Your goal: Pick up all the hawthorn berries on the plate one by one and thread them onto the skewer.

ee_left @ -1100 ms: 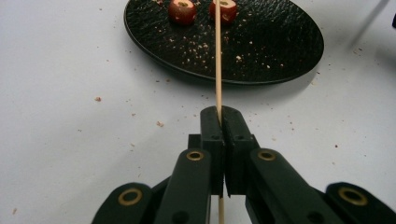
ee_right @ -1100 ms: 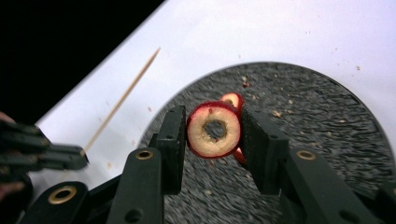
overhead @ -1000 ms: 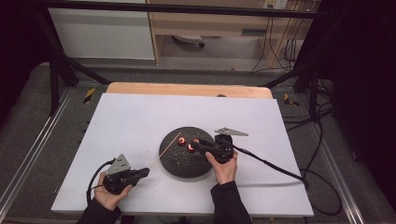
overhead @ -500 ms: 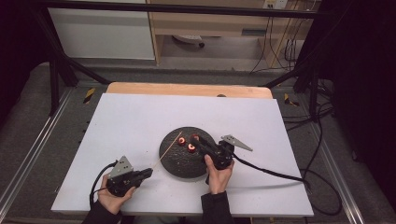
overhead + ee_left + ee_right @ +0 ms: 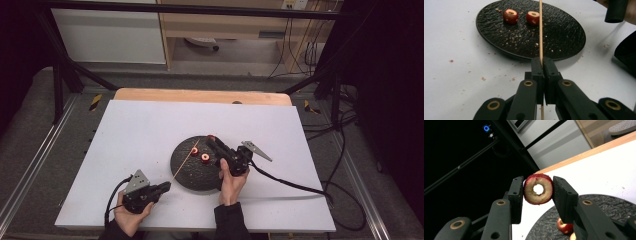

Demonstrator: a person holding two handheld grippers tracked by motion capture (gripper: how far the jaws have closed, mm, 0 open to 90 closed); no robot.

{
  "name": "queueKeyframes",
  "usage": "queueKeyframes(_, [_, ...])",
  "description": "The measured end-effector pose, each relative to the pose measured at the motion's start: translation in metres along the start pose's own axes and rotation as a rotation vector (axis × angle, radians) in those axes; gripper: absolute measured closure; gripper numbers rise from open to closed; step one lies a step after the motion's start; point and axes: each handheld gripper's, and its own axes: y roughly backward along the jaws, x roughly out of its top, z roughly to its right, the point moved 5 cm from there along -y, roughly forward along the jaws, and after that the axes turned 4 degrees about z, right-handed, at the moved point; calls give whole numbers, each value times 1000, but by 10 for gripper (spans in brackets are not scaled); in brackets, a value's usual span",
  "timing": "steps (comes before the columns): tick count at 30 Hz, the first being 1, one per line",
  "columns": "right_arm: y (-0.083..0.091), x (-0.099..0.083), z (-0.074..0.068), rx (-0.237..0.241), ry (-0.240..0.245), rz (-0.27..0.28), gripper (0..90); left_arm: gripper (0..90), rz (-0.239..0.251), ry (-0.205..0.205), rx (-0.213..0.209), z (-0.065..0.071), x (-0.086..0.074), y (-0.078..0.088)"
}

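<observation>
A thin wooden skewer (image 5: pixel 540 30) is clamped between the shut jaws of my left gripper (image 5: pixel 543 62) and points over a black round plate (image 5: pixel 564 37). Two red fruit pieces with cored middles (image 5: pixel 510 16) (image 5: pixel 533 17) lie on the plate's far side. In the high view the left gripper (image 5: pixel 165 187) sits at the plate's (image 5: pixel 192 175) near left edge. My right gripper (image 5: pixel 538 185) is shut on a red-skinned ring slice with a hole (image 5: pixel 531 195), held above the plate's far edge (image 5: pixel 211 138).
The plate rests on a white tabletop (image 5: pixel 140 135) strewn with small crumbs, with a wooden strip (image 5: pixel 200 95) along its far edge. Black cables (image 5: pixel 290 184) trail from both grippers. Dark frame posts and cabinets stand beyond the table.
My left gripper has slid a little to the right with the skewer, closer to the plate. The right gripper has kept its place with the ring slice.
</observation>
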Motion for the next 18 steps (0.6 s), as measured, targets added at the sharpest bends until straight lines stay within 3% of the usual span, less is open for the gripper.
queueKeyframes(18, [-7, 1, 3, 15, -93, 79, 625, 881, 7, -20, -6, 16, 2, -14])
